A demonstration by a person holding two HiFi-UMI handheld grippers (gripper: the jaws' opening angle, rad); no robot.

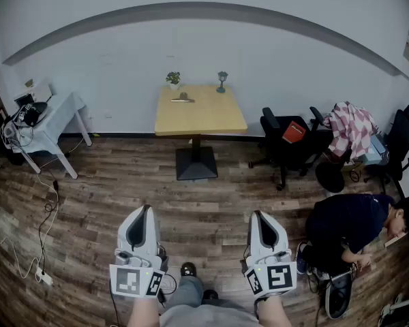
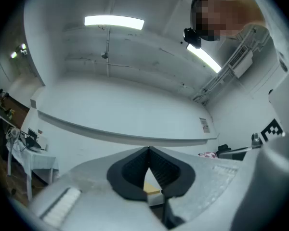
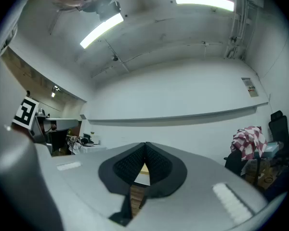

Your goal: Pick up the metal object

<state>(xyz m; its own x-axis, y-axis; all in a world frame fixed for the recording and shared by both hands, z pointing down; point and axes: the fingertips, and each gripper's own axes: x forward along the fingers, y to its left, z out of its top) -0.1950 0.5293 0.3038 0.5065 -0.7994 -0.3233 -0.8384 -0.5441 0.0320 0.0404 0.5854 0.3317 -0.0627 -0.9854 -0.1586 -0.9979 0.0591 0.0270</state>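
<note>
Left gripper: your left gripper is low and close in front of your body, over the wooden floor. It points ahead at the far wall with its nose tipped a little upward. In the left gripper view its jaws are closed tip to tip with nothing between them.
Right gripper: your right gripper is level with the left one and parallel to it, well apart from it. It is also tipped slightly upward. The right gripper view shows its jaws pressed together and empty.
Forearms: both come in from the bottom edge of the head view, side by side, with the marker cubes facing you.
Metal object: the metal object lies flat on the desk. It is well ahead of both grippers and roughly between the lines they point along. Neither gripper touches it.
Desk: the desk stands against the wall straight ahead of your grippers. A potted plant stands just beyond the metal object.
Right of the right gripper: a person crouches on the floor.
</note>
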